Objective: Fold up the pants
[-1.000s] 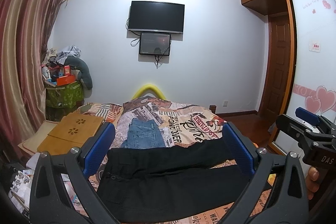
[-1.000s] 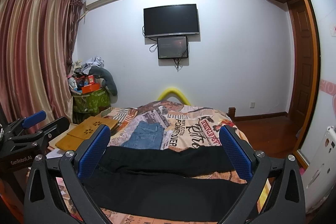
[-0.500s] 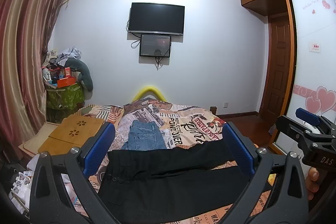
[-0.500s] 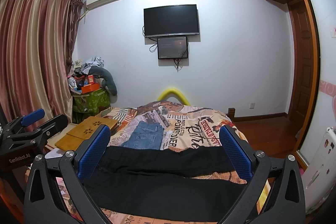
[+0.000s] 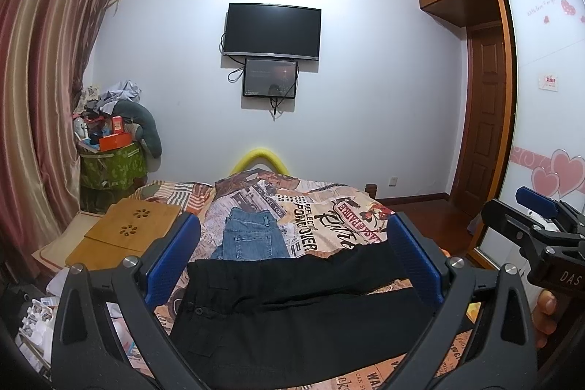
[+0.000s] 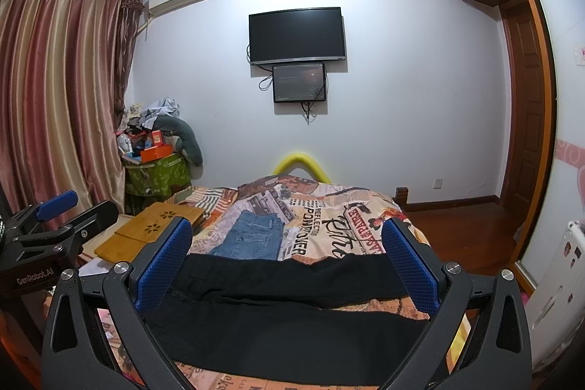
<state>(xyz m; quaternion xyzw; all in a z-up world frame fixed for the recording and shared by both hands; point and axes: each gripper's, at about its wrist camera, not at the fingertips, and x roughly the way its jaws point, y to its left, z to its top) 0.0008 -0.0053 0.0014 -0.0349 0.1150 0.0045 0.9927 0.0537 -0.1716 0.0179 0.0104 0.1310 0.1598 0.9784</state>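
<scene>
- Bedroom bed [image 5: 329,207] with a newspaper-print cover is serving as the work surface, and both cameras are looking along it toward the far wall.
- Nearest the cameras, the left hand-held gripper [image 5: 292,262] is hovering with its blue pads wide apart and nothing between them; the right hand-held gripper [image 6: 289,265] is doing the same, wide open and empty.
- Just beyond, the black pants [image 5: 292,309] are lying flat across the near edge of the bed, waist toward the left, legs running right and slightly parted.
- Farther up the bed, folded jeans [image 5: 252,236] are sitting just behind the pants, and a TV [image 5: 272,30] is hanging on the far wall.
- Judging what could go wrong: black cloth is hiding its own seams, so a pinch may be catching one layer only and the fold would come out skewed; dragging the pants could also be nudging the jeans or pulling cloth off the bed edge.
- Only the left view is showing the waist button and pocket flap, plus fingers of the person's hand [image 5: 544,313] under the other tool; only the right view is showing a white appliance [image 6: 555,284] by the floor.
</scene>
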